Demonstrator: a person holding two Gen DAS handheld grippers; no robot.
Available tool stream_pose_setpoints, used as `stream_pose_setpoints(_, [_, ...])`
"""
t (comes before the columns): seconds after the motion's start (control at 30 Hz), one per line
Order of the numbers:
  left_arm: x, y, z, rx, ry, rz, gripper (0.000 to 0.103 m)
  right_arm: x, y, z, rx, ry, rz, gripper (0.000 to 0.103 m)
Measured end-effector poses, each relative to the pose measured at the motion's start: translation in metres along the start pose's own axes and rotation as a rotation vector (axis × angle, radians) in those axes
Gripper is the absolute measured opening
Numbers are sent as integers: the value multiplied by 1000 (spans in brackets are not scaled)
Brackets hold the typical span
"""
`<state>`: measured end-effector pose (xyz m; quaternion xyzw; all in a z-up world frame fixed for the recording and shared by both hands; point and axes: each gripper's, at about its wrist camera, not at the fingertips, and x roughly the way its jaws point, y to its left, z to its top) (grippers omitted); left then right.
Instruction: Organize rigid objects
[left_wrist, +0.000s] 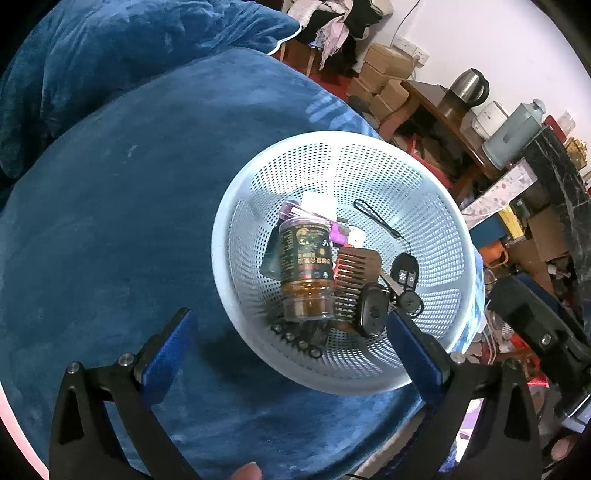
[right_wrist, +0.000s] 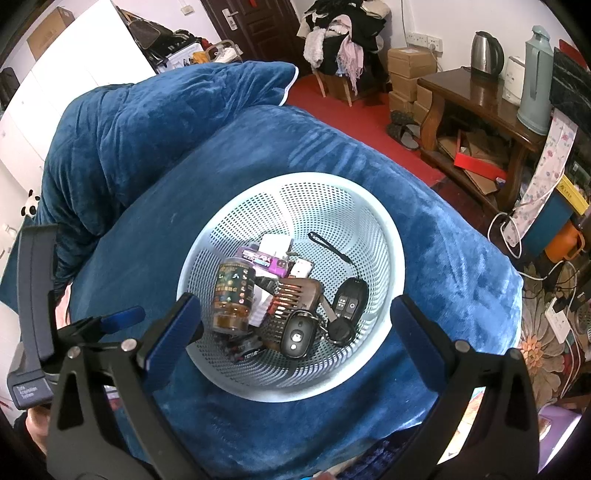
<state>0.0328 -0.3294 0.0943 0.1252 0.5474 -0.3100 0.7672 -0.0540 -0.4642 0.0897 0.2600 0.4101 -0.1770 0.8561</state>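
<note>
A pale blue perforated basket (left_wrist: 436, 206) (right_wrist: 369, 225) sits on a blue plush cover (left_wrist: 110, 221) (right_wrist: 221, 162). Inside lie a dark jar (left_wrist: 304, 266) (right_wrist: 233, 295), a brown comb (left_wrist: 354, 273) (right_wrist: 291, 299), a black car key fob (left_wrist: 404, 275) (right_wrist: 349, 299), an oval black remote (left_wrist: 371, 310) (right_wrist: 297, 334), a purple pack (left_wrist: 340, 232) (right_wrist: 262, 260) and a white box (left_wrist: 319, 205) (right_wrist: 273, 243). My left gripper (left_wrist: 291, 354) is open and empty above the basket's near rim. My right gripper (right_wrist: 295, 332) is open and empty over the basket.
A folded blue blanket (right_wrist: 147, 122) lies behind the basket. A wooden side table (right_wrist: 476, 99) with a kettle (right_wrist: 485, 51) and thermos (right_wrist: 537, 81) stands to the right. Cardboard boxes (right_wrist: 410, 70) and a clothes-laden chair (right_wrist: 343, 40) are at the back. The floor is red.
</note>
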Motion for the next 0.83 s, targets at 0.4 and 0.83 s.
stream_pose_setpoints(0.4, [-5, 7, -5, -25, -4, -8, 101, -6, 11, -7, -19, -22, 3, 103])
stream_pose_setpoints(0.83, [-14, 38, -22, -95, -24, 14, 101, -7, 32, -19, -61, -21, 8, 103])
